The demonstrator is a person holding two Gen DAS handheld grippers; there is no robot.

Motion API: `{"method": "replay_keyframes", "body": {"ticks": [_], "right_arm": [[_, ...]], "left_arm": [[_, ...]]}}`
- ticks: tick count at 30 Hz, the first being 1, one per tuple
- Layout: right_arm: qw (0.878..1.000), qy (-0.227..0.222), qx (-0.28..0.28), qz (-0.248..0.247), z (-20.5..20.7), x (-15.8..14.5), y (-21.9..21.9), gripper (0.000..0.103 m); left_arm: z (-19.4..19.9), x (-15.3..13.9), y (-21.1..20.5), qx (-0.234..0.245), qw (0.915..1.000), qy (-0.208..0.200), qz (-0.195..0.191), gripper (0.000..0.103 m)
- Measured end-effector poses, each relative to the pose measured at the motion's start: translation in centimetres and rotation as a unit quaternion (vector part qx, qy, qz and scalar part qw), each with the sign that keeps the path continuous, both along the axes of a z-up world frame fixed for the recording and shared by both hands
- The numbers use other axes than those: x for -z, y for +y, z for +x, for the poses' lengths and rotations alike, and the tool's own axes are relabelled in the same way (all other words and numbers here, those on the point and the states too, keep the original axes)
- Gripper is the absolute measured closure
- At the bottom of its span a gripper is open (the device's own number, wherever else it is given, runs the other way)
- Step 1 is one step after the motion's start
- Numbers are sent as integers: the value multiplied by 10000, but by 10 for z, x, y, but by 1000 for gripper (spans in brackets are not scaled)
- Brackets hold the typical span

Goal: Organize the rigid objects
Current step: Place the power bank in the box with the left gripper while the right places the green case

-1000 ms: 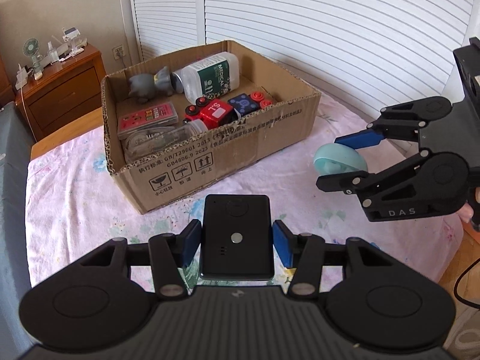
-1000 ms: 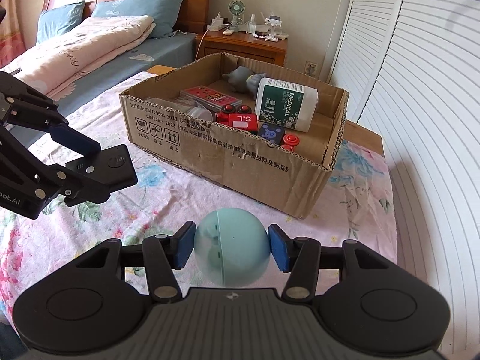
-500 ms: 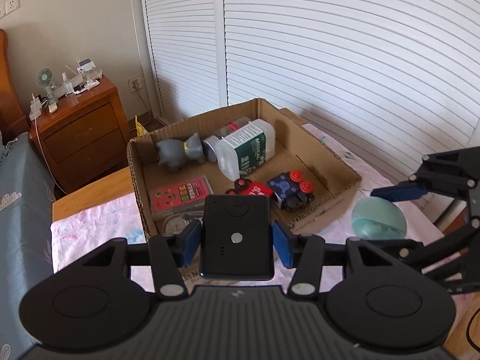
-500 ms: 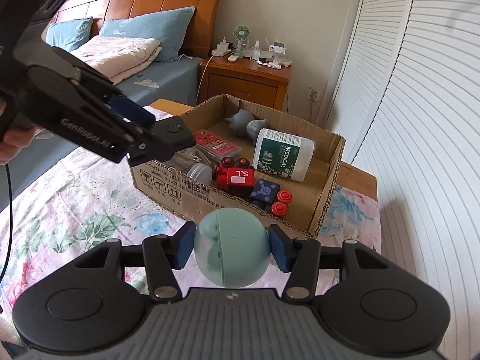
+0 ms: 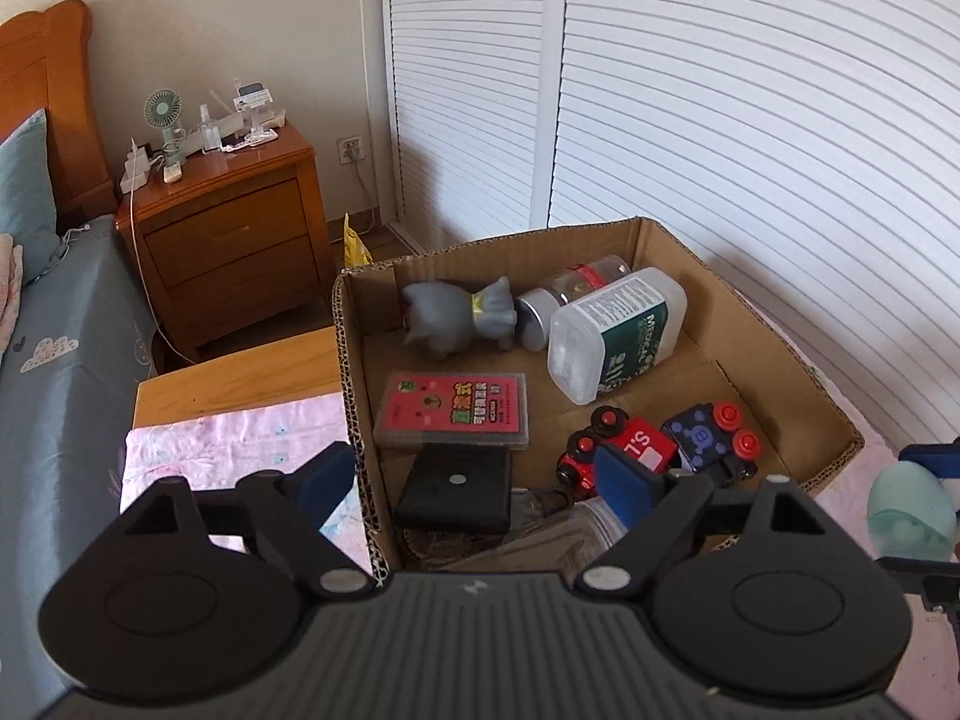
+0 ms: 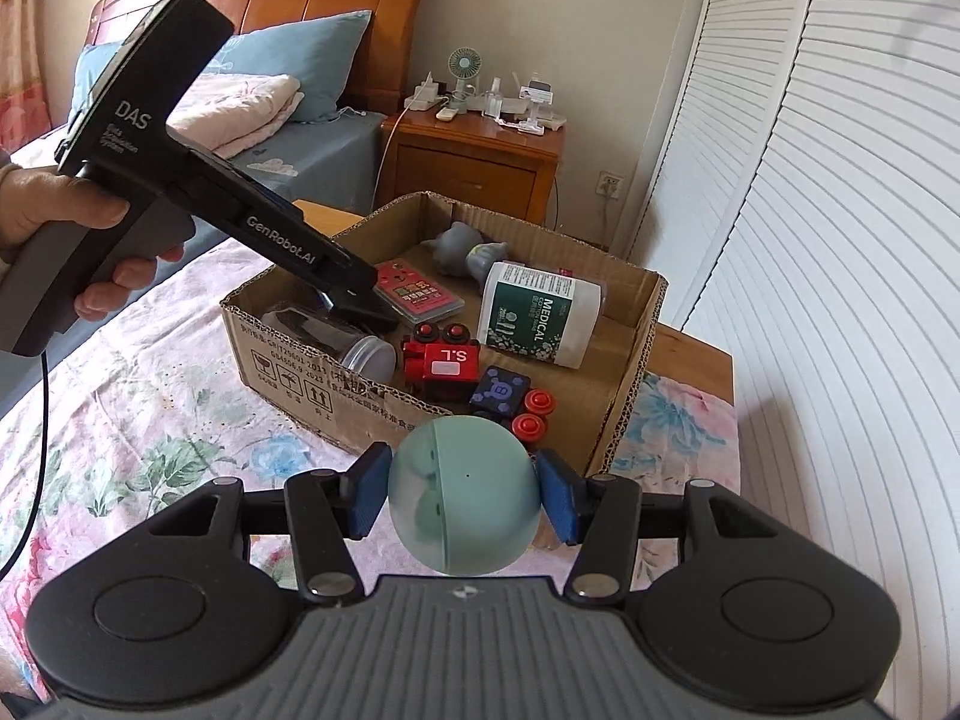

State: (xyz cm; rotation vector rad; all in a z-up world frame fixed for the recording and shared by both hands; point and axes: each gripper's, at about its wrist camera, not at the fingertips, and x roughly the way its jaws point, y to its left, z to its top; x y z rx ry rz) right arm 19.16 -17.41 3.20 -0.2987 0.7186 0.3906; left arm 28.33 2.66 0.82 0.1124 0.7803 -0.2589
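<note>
The black device (image 5: pixel 454 487) is being released into the cardboard box (image 5: pixel 840 414) by the opening left hand-held gripper (image 5: pixel 474 483); the teal ball (image 6: pixel 462 495), clamped in the right hand-held gripper (image 6: pixel 462 501) short of the box, could be dropped outside if let go early.

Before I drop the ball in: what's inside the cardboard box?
Cardboard box holds a grey figurine, white bottle, red card case, black device, toy train, jars. Its near corner is hidden.
</note>
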Motion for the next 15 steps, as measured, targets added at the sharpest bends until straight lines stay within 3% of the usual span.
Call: {"method": "replay_keyframes", "body": {"ticks": [8,15], "right_arm": [[9999,14,114,85,15,-6,-4,45],[9996,77,263,109,39,-13,-5,45]], "left_arm": [[-46,-15,5,118,9995,-285,-109,3],[-95,-21,6,-34,9984,-548,-104,2]]}}
